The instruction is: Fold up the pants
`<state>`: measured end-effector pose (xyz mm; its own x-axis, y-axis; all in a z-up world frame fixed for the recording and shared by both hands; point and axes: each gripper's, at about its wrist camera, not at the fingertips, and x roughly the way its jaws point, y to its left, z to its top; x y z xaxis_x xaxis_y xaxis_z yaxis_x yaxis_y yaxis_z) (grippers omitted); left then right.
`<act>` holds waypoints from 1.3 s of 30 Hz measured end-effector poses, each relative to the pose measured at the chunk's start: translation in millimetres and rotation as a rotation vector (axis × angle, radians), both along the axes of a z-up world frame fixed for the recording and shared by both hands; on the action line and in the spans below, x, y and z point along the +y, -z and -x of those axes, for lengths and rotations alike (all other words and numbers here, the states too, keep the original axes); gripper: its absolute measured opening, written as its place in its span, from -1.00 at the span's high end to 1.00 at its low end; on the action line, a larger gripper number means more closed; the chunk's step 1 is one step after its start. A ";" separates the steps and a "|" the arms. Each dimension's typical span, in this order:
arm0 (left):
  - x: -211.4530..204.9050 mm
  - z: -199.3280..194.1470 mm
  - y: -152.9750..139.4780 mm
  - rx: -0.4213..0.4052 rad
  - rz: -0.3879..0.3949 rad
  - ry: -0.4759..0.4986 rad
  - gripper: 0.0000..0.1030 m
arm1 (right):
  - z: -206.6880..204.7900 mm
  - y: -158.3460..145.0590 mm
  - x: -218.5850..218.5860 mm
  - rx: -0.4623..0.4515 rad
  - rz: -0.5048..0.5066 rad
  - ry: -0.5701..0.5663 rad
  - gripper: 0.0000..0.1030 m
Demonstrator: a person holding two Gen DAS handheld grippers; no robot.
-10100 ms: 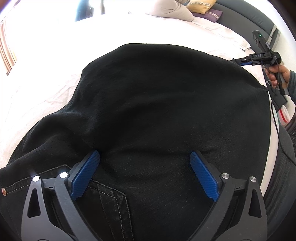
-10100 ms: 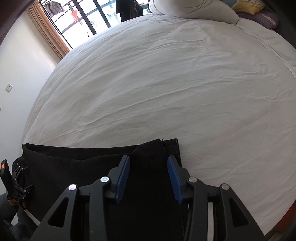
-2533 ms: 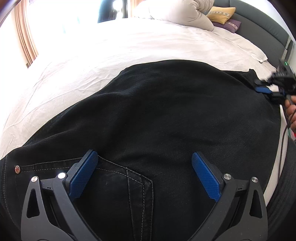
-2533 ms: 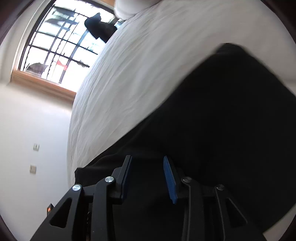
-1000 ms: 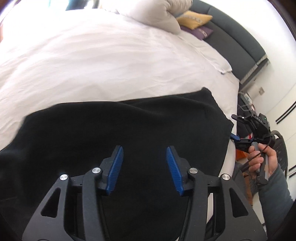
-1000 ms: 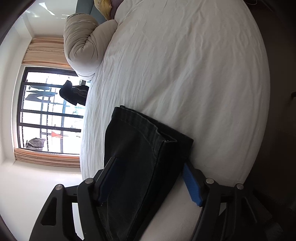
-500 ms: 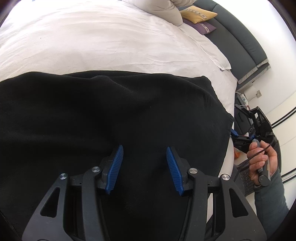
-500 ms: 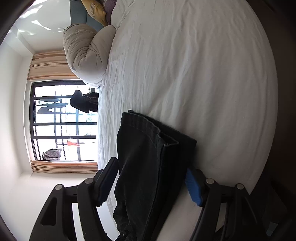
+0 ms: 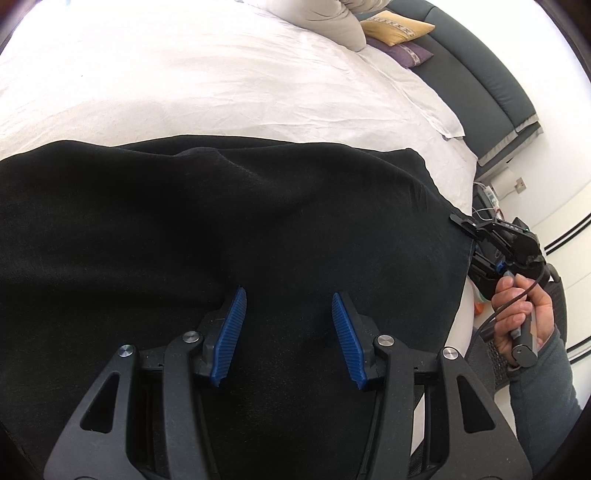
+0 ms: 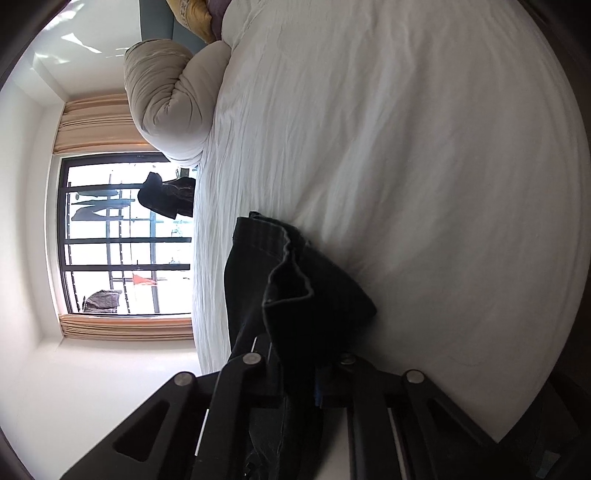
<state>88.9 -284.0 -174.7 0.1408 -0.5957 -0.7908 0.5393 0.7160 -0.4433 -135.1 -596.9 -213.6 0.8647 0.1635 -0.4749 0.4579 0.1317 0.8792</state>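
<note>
The black pants lie spread over the near part of the white bed. My left gripper hovers over the cloth with its blue pads apart and nothing between them. My right gripper is turned on its side and shut on the edge of the pants, which bunch up between its jaws. In the left wrist view the right gripper sits at the pants' right edge, held by a hand.
A rolled beige duvet and yellow and purple pillows lie at the head of the bed by a dark headboard. A window with curtains is beyond the bed. A chair stands by the bed's right side.
My right gripper has closed on the pants' edge; half a second ago its jaws were wide apart around it. My left gripper has barely moved.
</note>
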 end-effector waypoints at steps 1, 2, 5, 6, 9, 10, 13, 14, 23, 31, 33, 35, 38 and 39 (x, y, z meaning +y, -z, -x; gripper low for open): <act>1.9 -0.3 0.7 0.006 0.008 -0.003 0.10 | 0.8 -3.7 1.8 0.001 0.019 0.009 0.80; 4.0 -1.7 1.3 0.015 0.019 -0.010 0.10 | 1.5 -7.2 3.6 0.002 0.034 0.018 0.81; 7.9 -5.5 3.5 0.047 0.053 -0.022 0.10 | -0.3 -19.2 9.5 0.016 0.090 0.033 0.84; 8.8 -6.3 3.9 0.053 0.061 -0.026 0.10 | -2.3 -24.5 11.9 0.028 0.114 0.031 0.85; 14.1 -7.4 5.2 0.067 0.088 -0.039 0.12 | -13.3 -48.8 22.7 0.051 0.214 0.002 0.87; 16.0 -7.7 5.2 0.072 0.097 -0.044 0.12 | -19.0 -58.8 28.9 0.059 0.254 -0.019 0.87; 29.9 -11.9 5.6 0.111 0.149 -0.069 0.12 | -46.1 -96.9 62.2 0.083 0.420 -0.138 0.87; 35.0 -13.9 6.0 0.129 0.172 -0.082 0.12 | -57.9 -112.6 80.7 0.093 0.501 -0.197 0.87; 160.1 -17.2 -3.3 0.274 0.455 -0.361 0.07 | -106.7 -146.0 357.4 0.028 1.215 -0.999 0.88; 232.9 -16.7 2.9 0.420 0.672 -0.470 -0.61 | -116.6 -114.7 396.9 0.062 1.163 -1.029 0.88; 229.4 -22.4 -1.3 0.422 0.641 -0.447 -0.71 | -114.2 -115.2 396.9 0.056 1.168 -1.020 0.88; 222.6 -26.1 -2.2 0.426 0.613 -0.418 -0.71 | -113.6 -113.7 403.3 0.056 1.177 -1.023 0.88; 219.7 -31.1 -1.7 0.422 0.553 -0.412 -0.60 | -109.8 -111.3 409.7 0.062 1.196 -1.039 0.87; 221.1 -32.2 -1.9 0.422 0.542 -0.413 -0.49 | -109.1 -110.6 411.9 0.061 1.199 -1.046 0.87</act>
<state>121.1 -62.8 -172.7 0.1871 -0.8771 -0.4424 -0.0137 0.4480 -0.8939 -26.0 -185.0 -103.0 0.5917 0.1691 -0.7882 -0.2454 0.9691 0.0237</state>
